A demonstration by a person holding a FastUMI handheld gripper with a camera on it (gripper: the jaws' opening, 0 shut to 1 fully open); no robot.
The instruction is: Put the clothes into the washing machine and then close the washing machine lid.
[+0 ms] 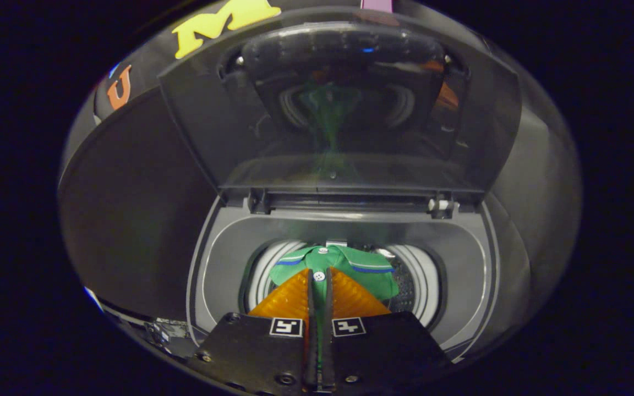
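The washing machine (207,275) stood open, its lid (344,110) raised upright behind the drum (424,286). The hand-held gripper (320,280) was nearly closed, both fingers pinching a green shirt (350,264) just over the drum's mouth. By the look of it, the garment was not yet released; dropping it in and closing the lid remained.

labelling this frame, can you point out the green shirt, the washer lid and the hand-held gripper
green shirt (369,275): gripper view, shoulder fabric right of the collar
washer lid (201,126): gripper view, left panel of the raised lid
hand-held gripper (320,283): gripper view, midway between fingertips, fingers pinching the shirt
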